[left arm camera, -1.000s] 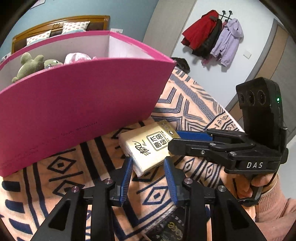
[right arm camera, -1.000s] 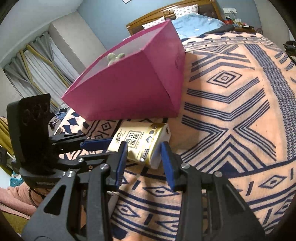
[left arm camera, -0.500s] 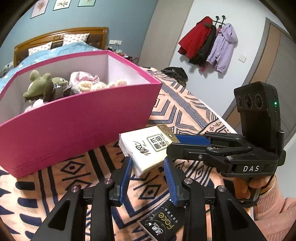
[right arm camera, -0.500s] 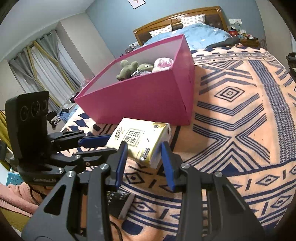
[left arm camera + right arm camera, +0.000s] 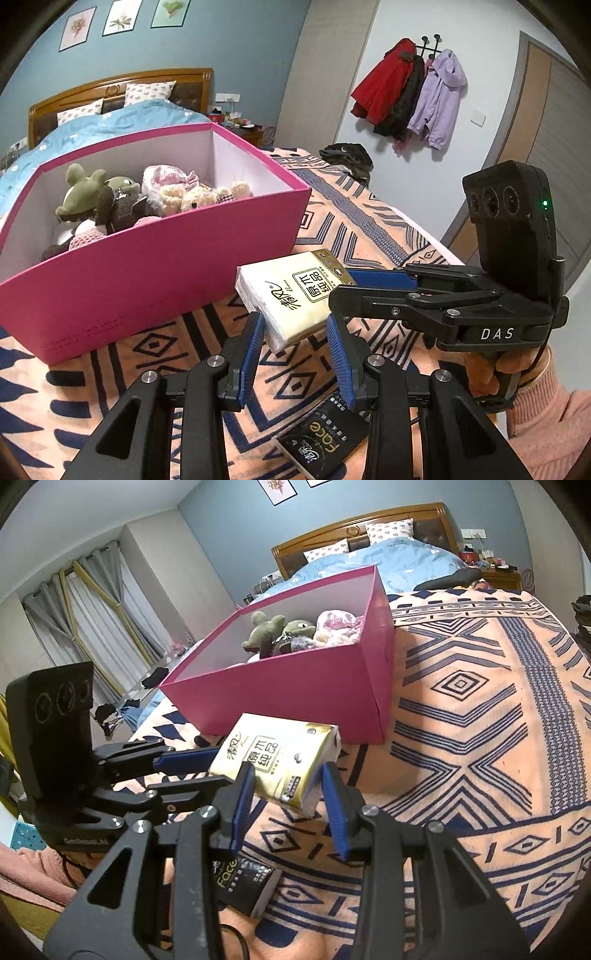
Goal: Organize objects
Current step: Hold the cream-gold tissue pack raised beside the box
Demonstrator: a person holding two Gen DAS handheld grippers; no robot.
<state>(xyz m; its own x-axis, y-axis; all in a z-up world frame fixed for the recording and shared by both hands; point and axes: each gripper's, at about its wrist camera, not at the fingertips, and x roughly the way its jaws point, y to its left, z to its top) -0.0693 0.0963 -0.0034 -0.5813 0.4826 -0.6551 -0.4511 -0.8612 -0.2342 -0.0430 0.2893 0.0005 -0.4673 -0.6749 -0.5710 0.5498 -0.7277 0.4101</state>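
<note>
Pointing boxward: tissue pack's (image 5: 291, 295) long axis.

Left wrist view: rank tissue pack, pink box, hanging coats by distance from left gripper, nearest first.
From the left gripper:
1. Yellow tissue pack, between its fingers, also held from the right by the right gripper.
2. Pink box, ahead and left on the patterned blanket.
3. Hanging coats, far wall, upper right.

Each camera looks forward along its own fingers from close above the patterned blanket (image 5: 480, 686), the two aimed crosswise, sharing the tissue pack (image 5: 291, 295) (image 5: 280, 764), pink box (image 5: 147, 266) (image 5: 295, 690) and bed (image 5: 110, 114) (image 5: 388, 557).
</note>
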